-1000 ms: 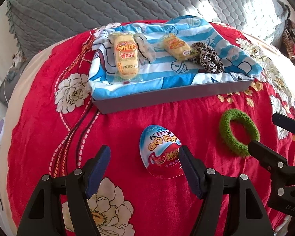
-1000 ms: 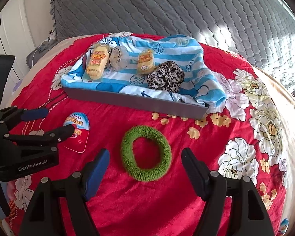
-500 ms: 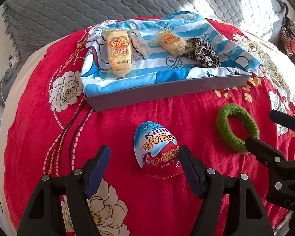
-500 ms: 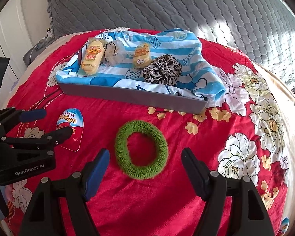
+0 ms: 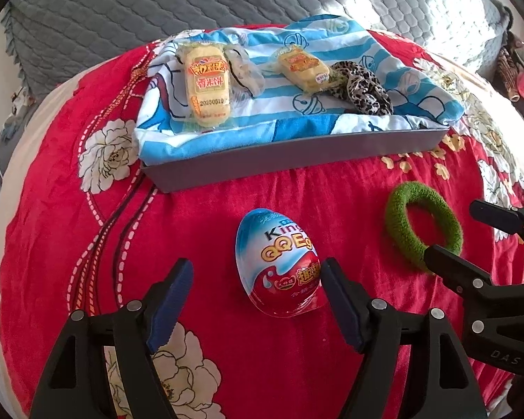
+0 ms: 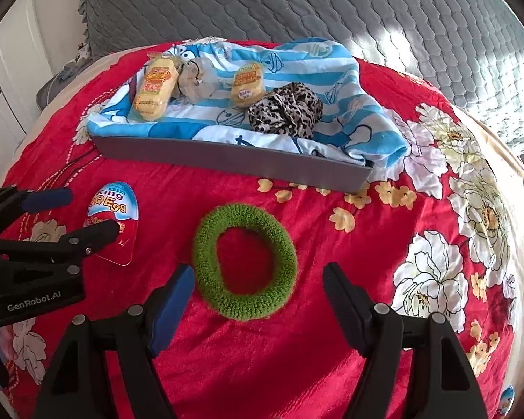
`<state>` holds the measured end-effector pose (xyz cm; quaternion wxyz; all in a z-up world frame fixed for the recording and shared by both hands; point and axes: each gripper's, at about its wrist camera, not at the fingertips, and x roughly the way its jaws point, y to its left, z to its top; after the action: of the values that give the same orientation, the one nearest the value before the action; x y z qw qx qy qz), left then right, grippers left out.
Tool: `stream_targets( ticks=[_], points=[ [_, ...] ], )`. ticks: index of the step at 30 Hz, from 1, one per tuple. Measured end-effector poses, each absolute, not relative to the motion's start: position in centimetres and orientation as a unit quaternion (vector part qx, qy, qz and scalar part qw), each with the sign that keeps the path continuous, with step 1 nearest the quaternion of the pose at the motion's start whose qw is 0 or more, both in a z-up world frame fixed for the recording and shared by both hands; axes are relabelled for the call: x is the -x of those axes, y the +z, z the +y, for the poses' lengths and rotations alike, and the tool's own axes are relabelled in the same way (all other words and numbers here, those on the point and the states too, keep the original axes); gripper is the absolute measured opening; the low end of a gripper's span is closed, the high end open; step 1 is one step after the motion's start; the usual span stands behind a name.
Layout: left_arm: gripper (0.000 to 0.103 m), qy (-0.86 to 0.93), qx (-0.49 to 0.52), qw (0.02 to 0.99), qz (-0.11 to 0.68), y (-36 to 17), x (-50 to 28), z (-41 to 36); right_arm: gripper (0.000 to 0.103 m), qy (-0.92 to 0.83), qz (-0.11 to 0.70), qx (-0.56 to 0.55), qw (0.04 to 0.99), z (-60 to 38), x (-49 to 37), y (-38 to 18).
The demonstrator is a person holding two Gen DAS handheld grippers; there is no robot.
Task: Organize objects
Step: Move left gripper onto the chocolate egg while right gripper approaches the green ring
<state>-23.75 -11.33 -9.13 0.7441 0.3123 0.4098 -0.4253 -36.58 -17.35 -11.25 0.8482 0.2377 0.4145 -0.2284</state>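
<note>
I saw a bed under a red floral bedspread (image 6: 332, 349). Directly on it lay a grey tray (image 6: 234, 160), a foil-wrapped egg (image 5: 279, 265) and, just beside it, a green hair ring (image 6: 244, 262).

Left tool (image 5: 256, 295) opening; right tool (image 6: 258, 296) open, angled down.

Black fingers (image 5: 342, 300), blue pads (image 5: 169, 309)

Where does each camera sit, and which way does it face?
Left wrist: on the left gripper, looking down past open jaws at the egg pack; the right gripper shows.
Right wrist: on the right gripper, over the green ring; the left gripper shows.
Shared: egg pack, ring, grey tray.
</note>
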Motion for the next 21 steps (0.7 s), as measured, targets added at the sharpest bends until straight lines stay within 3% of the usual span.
stream_targets(
  ticks=[21],
  points=[
    [0.076, -0.418, -0.291, 0.737, 0.444, -11.1, 21.9, -12.2, 0.076, -0.219, 0.422, -0.247, 0.844, -18.0, 35.0, -13.0]
  ],
)
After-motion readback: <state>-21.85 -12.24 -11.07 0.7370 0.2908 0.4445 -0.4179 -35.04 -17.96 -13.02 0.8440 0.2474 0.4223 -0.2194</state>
